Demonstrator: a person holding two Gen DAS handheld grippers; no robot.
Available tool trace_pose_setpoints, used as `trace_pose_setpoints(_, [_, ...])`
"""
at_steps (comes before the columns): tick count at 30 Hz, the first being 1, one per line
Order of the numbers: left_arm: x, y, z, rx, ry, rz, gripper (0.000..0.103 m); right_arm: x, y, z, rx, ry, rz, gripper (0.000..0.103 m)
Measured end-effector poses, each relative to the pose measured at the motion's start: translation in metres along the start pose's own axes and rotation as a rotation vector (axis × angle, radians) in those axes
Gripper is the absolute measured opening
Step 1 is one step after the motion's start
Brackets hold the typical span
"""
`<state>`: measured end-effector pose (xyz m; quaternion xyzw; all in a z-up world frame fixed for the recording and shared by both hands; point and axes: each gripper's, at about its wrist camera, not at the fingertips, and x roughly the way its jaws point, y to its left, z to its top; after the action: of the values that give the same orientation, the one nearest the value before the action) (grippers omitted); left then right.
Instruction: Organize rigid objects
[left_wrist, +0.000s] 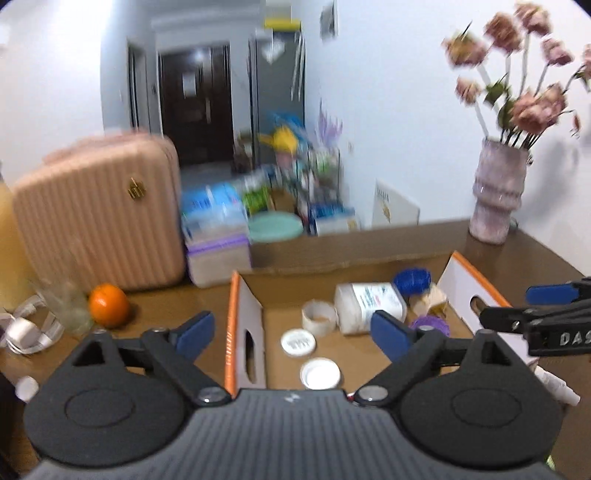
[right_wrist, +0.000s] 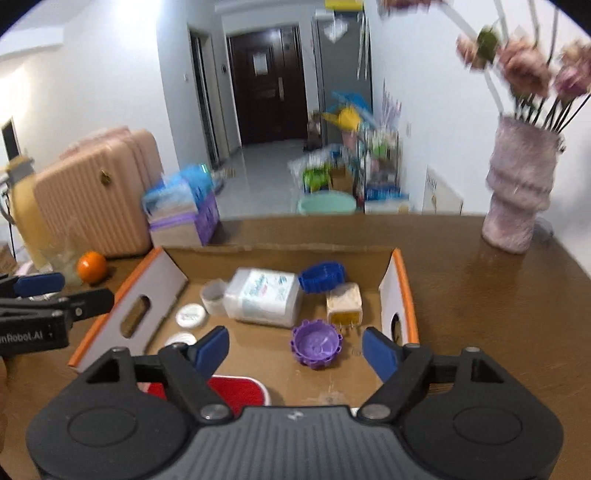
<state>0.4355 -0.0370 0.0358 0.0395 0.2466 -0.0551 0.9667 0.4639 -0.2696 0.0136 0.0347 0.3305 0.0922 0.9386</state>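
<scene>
An open cardboard box with orange-edged flaps sits on the brown table. In it lie a white bottle on its side, a tape roll, two white lids, a blue ribbed cup, a beige block, a purple ribbed cup and a red-and-white item. My right gripper hovers open over the box's near end, with the purple cup below the gap and untouched. My left gripper is open above the box's left flap, holding nothing.
An orange and a clear glass stand left of the box, in front of a pink suitcase. A vase of flowers stands at the table's back right. A small white bottle lies right of the box.
</scene>
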Motion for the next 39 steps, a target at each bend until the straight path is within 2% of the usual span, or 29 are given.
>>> trace_pose_setpoints(3, [-0.031, -0.001, -0.009, 0.001, -0.102, 0.016, 0.101, -0.031, 0.006, -0.013, -0.016, -0.109, -0.004, 0.085])
trace_pose_setpoints(5, [-0.050, 0.000, -0.017, -0.028, -0.170, 0.022, 0.101, -0.051, 0.013, -0.023, -0.049, -0.186, -0.016, 0.085])
trace_pose_setpoints(12, [-0.104, 0.005, -0.046, -0.117, -0.331, 0.000, 0.103, -0.104, 0.029, -0.062, -0.089, -0.451, -0.036, 0.088])
trace_pose_setpoints(16, [-0.130, 0.003, -0.057, -0.094, -0.402, 0.002, 0.103, -0.127, 0.041, -0.085, -0.131, -0.569, -0.039, 0.090])
trace_pose_setpoints(22, [-0.149, -0.002, -0.068, -0.066, -0.415, 0.003, 0.103, -0.144, 0.050, -0.097, -0.124, -0.597, -0.049, 0.090])
trace_pose_setpoints(26, [-0.158, -0.003, -0.080, -0.062, -0.390, -0.012, 0.103, -0.155, 0.050, -0.108, -0.095, -0.603, -0.045, 0.090])
trace_pose_setpoints(29, [-0.176, -0.004, -0.094, -0.060, -0.397, -0.013, 0.103, -0.167, 0.048, -0.123, -0.061, -0.601, -0.020, 0.090])
trace_pose_setpoints(32, [-0.203, -0.003, -0.112, -0.055, -0.388, -0.022, 0.103, -0.184, 0.048, -0.143, -0.057, -0.594, -0.018, 0.090])
trace_pose_setpoints(36, [-0.242, 0.001, -0.152, -0.072, -0.322, -0.048, 0.103, -0.217, 0.046, -0.180, -0.062, -0.570, 0.001, 0.090])
trace_pose_setpoints(39, [-0.273, 0.003, -0.187, -0.081, -0.298, -0.045, 0.103, -0.244, 0.049, -0.214, -0.111, -0.523, 0.014, 0.098])
